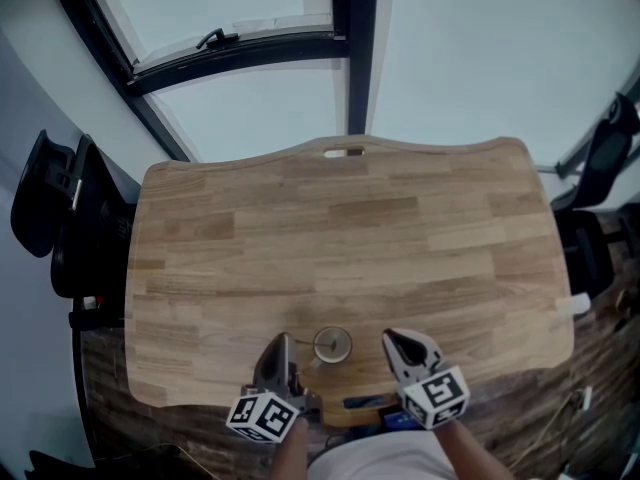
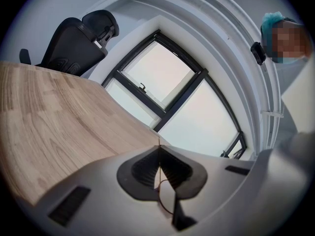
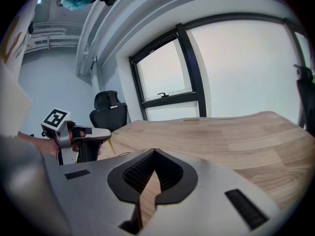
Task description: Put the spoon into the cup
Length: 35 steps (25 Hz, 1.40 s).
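Note:
A small clear glass cup stands on the wooden table near its front edge, between my two grippers. My left gripper sits just left of the cup, shut on a thin golden spoon. The spoon reaches from the jaw tips towards the cup's rim. In the right gripper view the spoon pokes down out of the left gripper. In the left gripper view the spoon is a thin line between the closed jaws. My right gripper rests just right of the cup, shut and holding nothing.
Black office chairs stand off the table's left side and right side. A dark-framed window runs behind the far edge. A blue object sits at the front edge by the person's body.

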Available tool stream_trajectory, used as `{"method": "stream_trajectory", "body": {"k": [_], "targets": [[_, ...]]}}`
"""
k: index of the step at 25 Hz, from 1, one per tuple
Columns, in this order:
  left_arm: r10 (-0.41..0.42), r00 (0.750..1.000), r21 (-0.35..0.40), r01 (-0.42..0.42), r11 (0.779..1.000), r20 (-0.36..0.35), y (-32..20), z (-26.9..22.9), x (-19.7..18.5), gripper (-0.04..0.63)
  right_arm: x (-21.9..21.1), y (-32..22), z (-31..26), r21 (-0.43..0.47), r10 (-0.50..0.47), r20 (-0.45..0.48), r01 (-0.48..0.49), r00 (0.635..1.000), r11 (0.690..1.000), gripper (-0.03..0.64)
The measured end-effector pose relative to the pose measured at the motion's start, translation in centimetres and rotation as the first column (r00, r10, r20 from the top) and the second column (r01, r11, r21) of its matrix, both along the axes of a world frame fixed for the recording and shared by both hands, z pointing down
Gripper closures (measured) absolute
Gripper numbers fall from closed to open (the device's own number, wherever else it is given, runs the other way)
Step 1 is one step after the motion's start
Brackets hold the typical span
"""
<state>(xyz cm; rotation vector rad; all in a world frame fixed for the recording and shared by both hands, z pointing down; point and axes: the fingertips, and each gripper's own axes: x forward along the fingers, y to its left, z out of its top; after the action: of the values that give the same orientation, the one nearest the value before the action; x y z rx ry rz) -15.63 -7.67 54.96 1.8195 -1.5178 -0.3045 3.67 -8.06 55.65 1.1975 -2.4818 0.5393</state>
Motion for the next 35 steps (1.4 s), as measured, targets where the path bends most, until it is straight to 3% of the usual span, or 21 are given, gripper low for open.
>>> {"method": "stream_trajectory", "body": {"k": [35], "targets": [[0.015, 1.0, 0.017, -0.015, 1.0, -0.003, -0.7, 0.4, 1.0, 0.594, 0.3, -0.3, 1.2, -0.052, -0.003, -0.005, 0.003, 1.0, 0.999, 0.62]]}}
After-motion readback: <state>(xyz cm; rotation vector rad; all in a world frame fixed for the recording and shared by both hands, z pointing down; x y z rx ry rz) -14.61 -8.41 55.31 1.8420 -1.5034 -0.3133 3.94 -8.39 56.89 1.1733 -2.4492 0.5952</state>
